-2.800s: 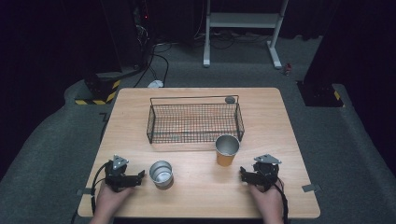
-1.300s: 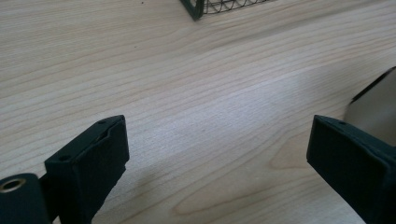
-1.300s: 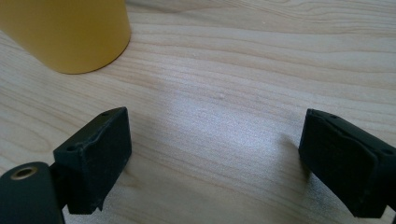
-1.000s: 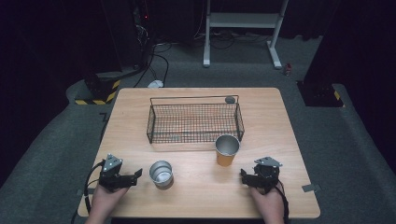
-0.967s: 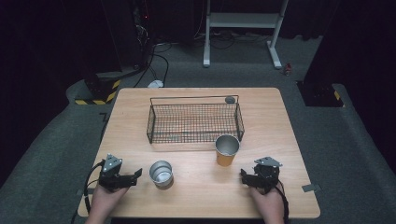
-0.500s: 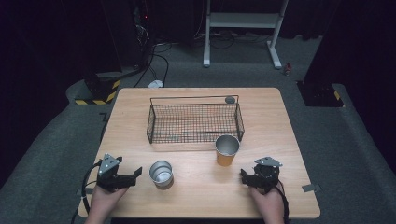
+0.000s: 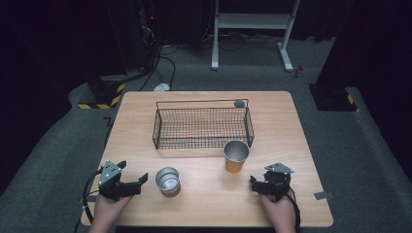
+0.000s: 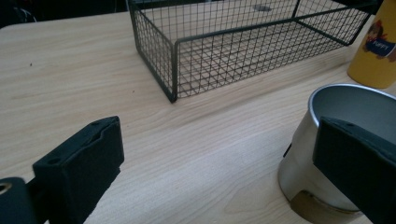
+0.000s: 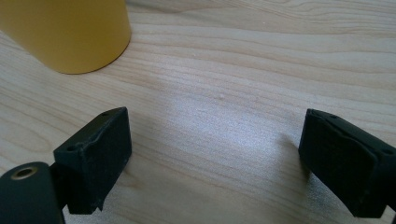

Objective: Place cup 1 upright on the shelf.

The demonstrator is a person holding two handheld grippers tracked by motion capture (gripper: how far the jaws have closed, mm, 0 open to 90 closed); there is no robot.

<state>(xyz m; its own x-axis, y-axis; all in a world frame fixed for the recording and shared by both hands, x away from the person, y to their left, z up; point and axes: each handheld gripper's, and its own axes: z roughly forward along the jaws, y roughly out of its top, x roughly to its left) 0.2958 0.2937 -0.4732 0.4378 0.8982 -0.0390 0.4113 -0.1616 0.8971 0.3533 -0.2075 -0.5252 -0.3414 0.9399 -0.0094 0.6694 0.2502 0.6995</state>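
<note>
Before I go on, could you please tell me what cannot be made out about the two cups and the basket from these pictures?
- Silver cup, left gripper view: its right side sits behind a black jaw, and the frame's bottom edge cuts its base.
- Yellow cup, right gripper view: the top edge cuts it off, so its rim and inside are unseen.
- Small grey round thing at the wire basket's far right corner, high view: too small to identify.
- Yellow cup's label, left gripper view: cut by the right edge.

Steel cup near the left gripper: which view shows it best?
The high view: the whole steel cup shows, upright on the table, apart from the wire basket. The left gripper view shows it close but cut off, partly behind one gripper finger. The right gripper view shows the yellow cup instead.
</note>
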